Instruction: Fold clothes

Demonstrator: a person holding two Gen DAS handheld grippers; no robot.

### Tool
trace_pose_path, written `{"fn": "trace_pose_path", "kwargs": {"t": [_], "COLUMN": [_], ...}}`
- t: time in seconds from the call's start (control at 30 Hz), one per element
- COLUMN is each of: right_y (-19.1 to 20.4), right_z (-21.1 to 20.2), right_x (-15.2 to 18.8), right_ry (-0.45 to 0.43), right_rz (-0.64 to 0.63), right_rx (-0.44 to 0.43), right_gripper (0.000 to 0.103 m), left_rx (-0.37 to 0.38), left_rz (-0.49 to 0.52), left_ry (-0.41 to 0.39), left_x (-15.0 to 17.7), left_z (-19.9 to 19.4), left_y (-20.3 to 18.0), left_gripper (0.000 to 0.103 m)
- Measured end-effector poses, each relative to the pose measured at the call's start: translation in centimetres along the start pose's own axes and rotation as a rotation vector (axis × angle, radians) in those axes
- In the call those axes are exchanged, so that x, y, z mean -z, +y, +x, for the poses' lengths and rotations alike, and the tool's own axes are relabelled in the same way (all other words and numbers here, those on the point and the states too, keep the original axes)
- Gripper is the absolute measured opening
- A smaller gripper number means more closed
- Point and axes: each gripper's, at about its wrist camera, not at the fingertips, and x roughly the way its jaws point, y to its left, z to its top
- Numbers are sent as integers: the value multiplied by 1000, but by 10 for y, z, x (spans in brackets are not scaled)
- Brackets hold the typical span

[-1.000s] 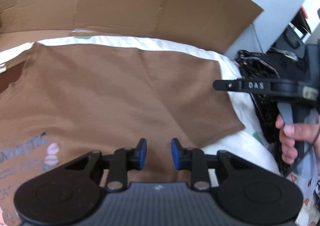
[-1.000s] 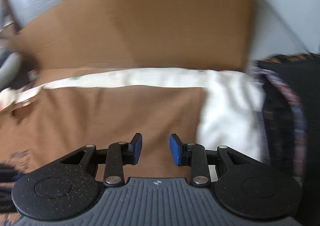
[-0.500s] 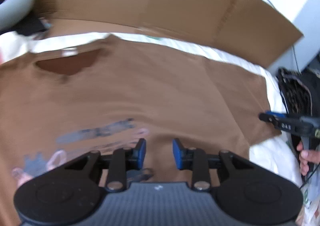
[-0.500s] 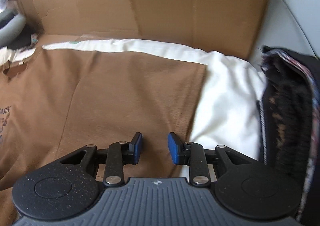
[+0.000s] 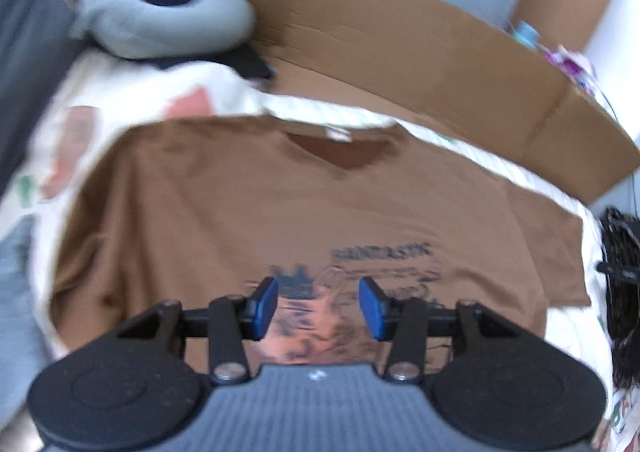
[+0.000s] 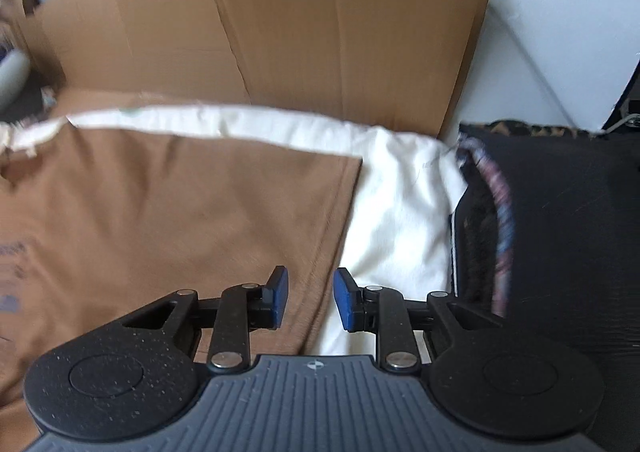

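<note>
Both tongs, left tongs point(image 5: 318, 302) and right tongs point(image 6: 307, 300), are held open and empty above the flattened brown T-shirt point(image 5: 248, 203).

Your T-shirt point(image 5: 280, 203) lies flat mid-frame on the bedsheet point(image 6: 400, 211); the cardboard point(image 5: 400, 51) stands behind it, a neck pillow point(image 5: 160, 23) upper left, dark clothes point(image 6: 560, 232) right.

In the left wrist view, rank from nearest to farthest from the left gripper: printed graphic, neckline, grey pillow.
From the left gripper:
1. Printed graphic, on the brown T-shirt, just ahead.
2. Neckline, farther up the shirt.
3. Grey pillow, far upper left.
</note>
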Motion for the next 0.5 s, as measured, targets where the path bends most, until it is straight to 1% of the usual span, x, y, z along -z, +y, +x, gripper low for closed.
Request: {"fn": "trace_pose_path", "kwargs": {"t": [0.1, 0.13, 0.2, 0.3, 0.43, 0.5], "right_y": [3, 3, 6, 13, 22, 26], "right_z": [-28, -37, -59, -98, -145, -168], "right_x": [-12, -16, -25, -39, -55, -63], "right_ry": [4, 5, 6, -6, -25, -35], "right_rz": [24, 32, 59, 70, 49, 38], "right_rx": [-20, -26, -43, -76, -117, -138], "right_gripper": [34, 35, 43, 51, 56, 63], "left_rx": [-15, -21, -33, -51, -91, -100], "left_rz": [-32, -36, -42, -45, -53, -58], "left_ry": [-37, -44, -60, -93, -115, -121], "left_x": [-9, -13, -19, -26, -32, -30], "left_z": [-40, -53, -79, -117, -163, -184], "left_y": [20, 25, 35, 48, 68, 80], "left_gripper": [53, 53, 53, 57, 59, 59]}}
